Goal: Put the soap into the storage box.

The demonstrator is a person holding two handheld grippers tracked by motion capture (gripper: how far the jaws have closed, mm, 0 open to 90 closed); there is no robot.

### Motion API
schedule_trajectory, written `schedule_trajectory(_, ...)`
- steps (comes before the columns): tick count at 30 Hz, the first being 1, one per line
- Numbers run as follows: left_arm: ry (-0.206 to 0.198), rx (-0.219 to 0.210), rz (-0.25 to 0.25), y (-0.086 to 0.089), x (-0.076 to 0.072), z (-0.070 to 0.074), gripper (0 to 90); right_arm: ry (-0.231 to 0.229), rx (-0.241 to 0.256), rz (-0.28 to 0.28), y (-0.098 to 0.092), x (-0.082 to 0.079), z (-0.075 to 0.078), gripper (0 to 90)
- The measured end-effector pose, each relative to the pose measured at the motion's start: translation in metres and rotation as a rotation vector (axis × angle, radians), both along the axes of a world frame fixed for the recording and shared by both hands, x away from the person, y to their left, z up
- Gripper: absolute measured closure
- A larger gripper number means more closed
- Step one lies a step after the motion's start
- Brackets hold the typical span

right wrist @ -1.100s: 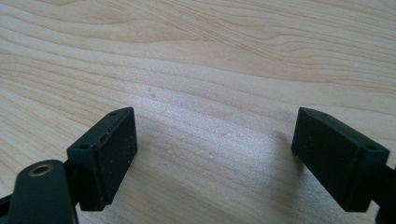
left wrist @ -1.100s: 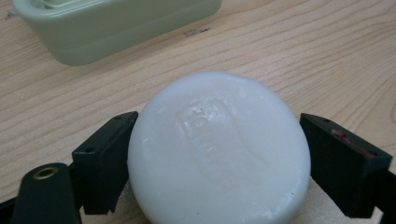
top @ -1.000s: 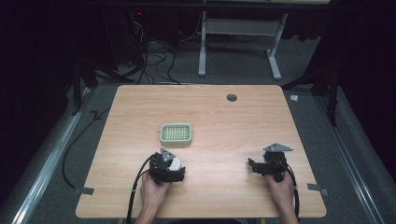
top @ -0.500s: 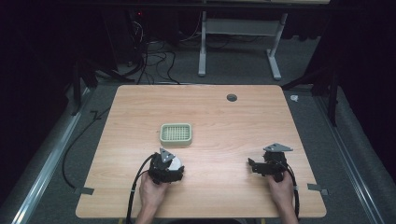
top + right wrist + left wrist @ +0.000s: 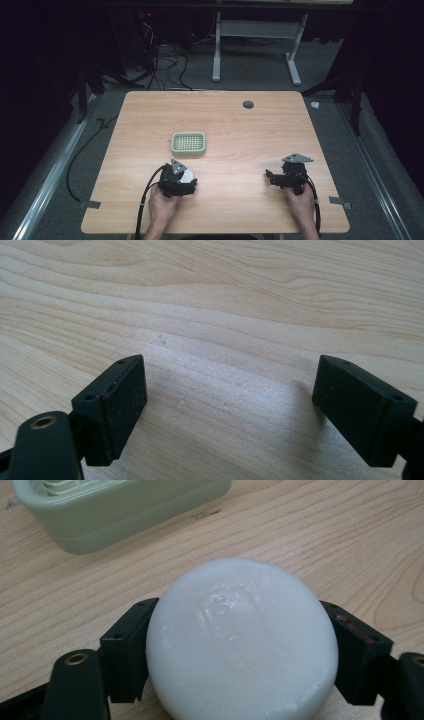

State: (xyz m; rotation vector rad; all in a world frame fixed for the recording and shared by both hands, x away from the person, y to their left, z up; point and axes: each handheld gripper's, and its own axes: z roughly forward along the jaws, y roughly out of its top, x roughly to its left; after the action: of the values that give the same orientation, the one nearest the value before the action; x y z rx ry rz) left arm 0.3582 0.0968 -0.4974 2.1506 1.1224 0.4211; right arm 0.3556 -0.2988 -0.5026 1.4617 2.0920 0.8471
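Left tool (image 5: 240,645) clamps white soap bar (image 5: 242,640) near green dish (image 5: 188,143); right tool (image 5: 230,405) gapes, ungripping, over bench (image 5: 240,125).

You see a white soap bar (image 5: 242,642) with a faint embossed mark, set between the left gripper's (image 5: 240,652) black jaws. Just beyond the soap sits a pale green soap dish (image 5: 188,143) with a lighter grid insert. The table (image 5: 250,130) around the soap is light wood grain. The right gripper (image 5: 232,405) is black too.
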Motion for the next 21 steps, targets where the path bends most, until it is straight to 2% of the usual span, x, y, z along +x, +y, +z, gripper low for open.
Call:
schedule_trajectory(5,-0.005,-0.021,-0.007,0.002,-0.002,0.005,24.9,0.0,0.0,0.0,0.0,0.0,0.0,15.1)
schedule_trajectory(10,-0.015,0.009,-0.023,0.0,-0.004,0.009,24.9,0.0,-0.001,-0.001,0.0,0.0,0.0,15.1)
schedule_trajectory(17,-0.02,-0.025,-0.042,0.0,-0.002,0.019,24.9,0.0,0.0,0.0,0.0,0.0,0.0,15.1)
schedule_trajectory(21,-0.027,-0.013,-0.048,-0.001,-0.002,0.023,24.9,0.001,0.0,-0.001,0.0,0.0,0.0,15.1)
